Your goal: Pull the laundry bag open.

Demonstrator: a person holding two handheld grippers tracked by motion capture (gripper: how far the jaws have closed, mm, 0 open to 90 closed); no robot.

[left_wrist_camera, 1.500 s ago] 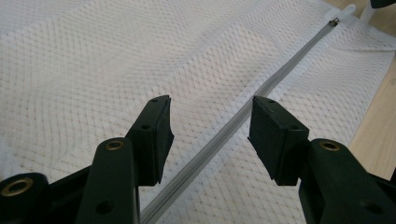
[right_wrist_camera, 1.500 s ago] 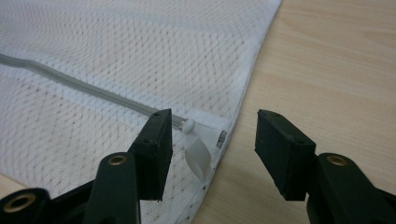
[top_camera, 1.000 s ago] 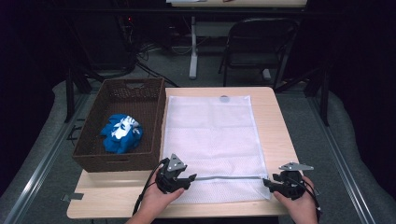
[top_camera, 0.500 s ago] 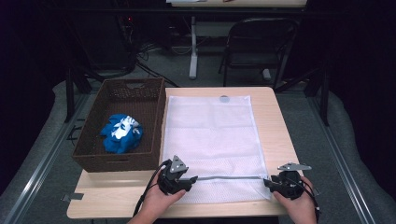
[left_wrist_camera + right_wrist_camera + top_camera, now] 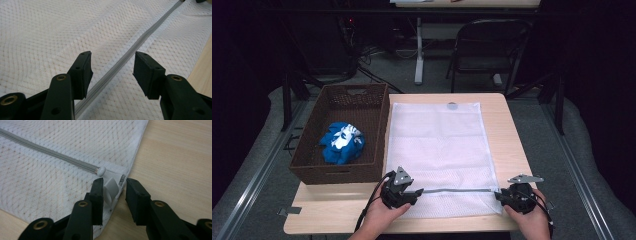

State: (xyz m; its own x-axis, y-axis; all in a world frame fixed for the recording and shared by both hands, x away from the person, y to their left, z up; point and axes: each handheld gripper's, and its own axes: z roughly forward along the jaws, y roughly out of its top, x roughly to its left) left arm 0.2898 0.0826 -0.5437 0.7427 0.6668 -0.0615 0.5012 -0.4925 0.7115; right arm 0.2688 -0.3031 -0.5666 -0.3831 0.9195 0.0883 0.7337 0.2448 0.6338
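right now the zipper pull (image 5: 110, 189) sits between the right gripper (image 5: 113, 187)'s jaws, which have just been closing and are not yet clamped, at the near right corner of the white mesh bag (image 5: 439, 145). the grey zipper (image 5: 130, 53) runs leftward to the left gripper (image 5: 112, 65), whose parted jaws straddle it. both work on the wooden table (image 5: 504, 120), dark room beyond.

High view overhead, facing forward; claw views close, sharing mesh bag (image 5: 439, 150).

Dark room, folding chair (image 5: 488, 50), grey floor (image 5: 562, 165)
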